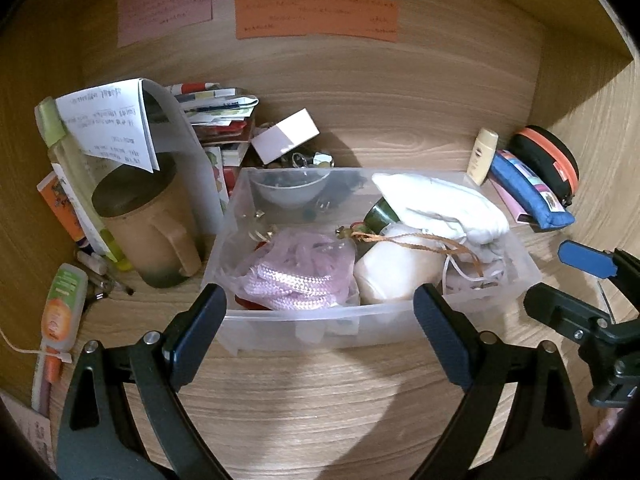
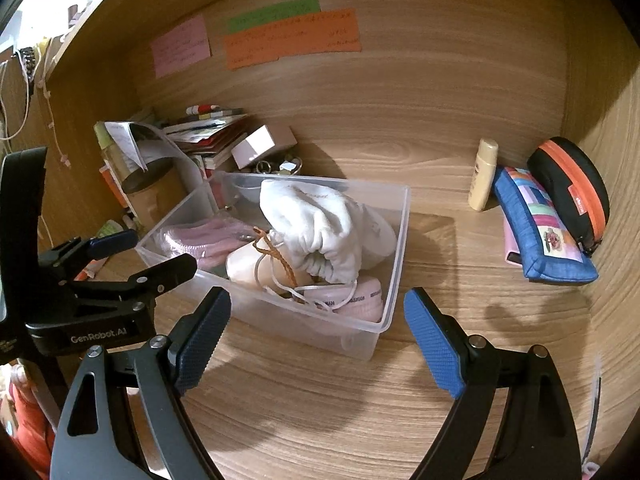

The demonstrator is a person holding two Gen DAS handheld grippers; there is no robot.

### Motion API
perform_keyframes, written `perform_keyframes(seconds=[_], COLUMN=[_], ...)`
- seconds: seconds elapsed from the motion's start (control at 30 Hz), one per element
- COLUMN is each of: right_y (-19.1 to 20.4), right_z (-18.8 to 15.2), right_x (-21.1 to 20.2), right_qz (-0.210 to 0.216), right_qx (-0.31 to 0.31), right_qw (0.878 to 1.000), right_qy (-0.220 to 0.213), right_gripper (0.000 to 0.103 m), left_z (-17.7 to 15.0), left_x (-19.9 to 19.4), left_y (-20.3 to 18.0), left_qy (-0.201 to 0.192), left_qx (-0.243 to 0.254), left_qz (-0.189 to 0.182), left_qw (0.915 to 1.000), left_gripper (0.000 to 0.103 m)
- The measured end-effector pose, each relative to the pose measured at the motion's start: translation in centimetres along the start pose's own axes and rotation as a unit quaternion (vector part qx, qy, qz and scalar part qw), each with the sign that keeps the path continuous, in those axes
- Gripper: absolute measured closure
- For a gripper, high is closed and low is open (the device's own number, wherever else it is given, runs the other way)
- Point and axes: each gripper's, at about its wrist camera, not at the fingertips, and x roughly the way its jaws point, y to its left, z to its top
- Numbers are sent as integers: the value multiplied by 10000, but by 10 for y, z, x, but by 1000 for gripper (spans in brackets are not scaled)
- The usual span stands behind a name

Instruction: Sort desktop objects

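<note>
Inside clear bin (image 1: 496, 280), bowl (image 1: 290, 192) half-hidden, blurred

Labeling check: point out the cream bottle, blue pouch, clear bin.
cream bottle (image 2: 483, 176), right wrist view, mid body.
blue pouch (image 2: 536, 232), right wrist view, front face.
clear bin (image 1: 280, 326), left wrist view, near wall.

dim warm light | soft shadows | fisheye edges — dark, bent
</note>
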Motion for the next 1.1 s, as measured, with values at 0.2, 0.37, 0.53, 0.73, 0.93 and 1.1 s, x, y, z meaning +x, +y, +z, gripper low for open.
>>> perform_keyframes(seconds=[0.2,0.37,0.53,0.73,0.93,1.1], right_y=[0,2,3,0,0,-1], right_z=[-1,-2,-2,-3,-3,-2], right_x=[2,4,6,10,10,12], right_qz=[14,31,55,109,113,122], right_qx=[2,-1,-22,17,7,-22], right_qw=[10000,10000,9999,9998,9998,9997], right_qy=[35,67,96,169,186,208], right_gripper=[16,16,16,16,16,16], left_z=[1,-1,-1,-2,-2,-2], left_x=[0,1,0,1,1,0], left_y=[2,4,7,9,11,11], left_qy=[-4,9,-6,-5,-63,-83], left_qx=[-26,-23,-28,-20,-71,-51], left_qz=[-10,11,8,28,35,27], left_qw=[10000,10000,10000,10000,9999,9999], left_gripper=[7,7,7,7,7,7])
